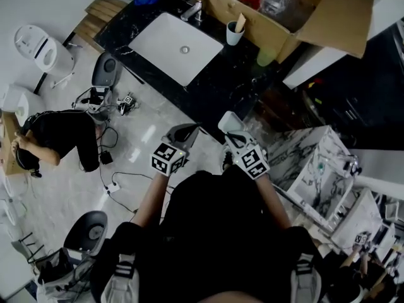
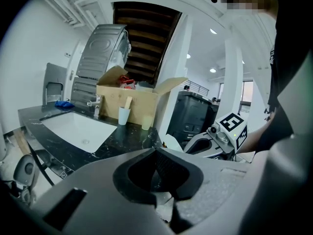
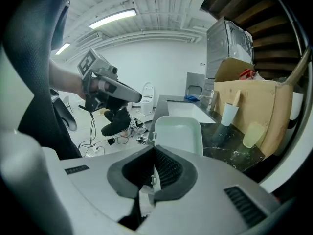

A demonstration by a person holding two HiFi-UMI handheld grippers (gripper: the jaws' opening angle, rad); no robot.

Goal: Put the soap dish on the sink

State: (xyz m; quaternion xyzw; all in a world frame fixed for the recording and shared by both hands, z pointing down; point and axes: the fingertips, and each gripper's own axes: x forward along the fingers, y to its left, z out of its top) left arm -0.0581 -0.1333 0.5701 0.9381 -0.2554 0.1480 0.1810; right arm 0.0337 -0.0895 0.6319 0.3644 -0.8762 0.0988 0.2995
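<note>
A pale rectangular soap dish sticks out ahead of my right gripper, whose jaws are shut on its near rim. In the head view the dish hangs short of the black marble counter, which holds the white sink basin. My left gripper is level with it to the left, over the floor, shut with nothing in it. From the left gripper view the right gripper and the dish's corner show to the right.
Behind the basin stand a tap, a white cup and a green cup against an open cardboard box. A person in black crouches on the floor left, among cables. Marble slabs lean at right.
</note>
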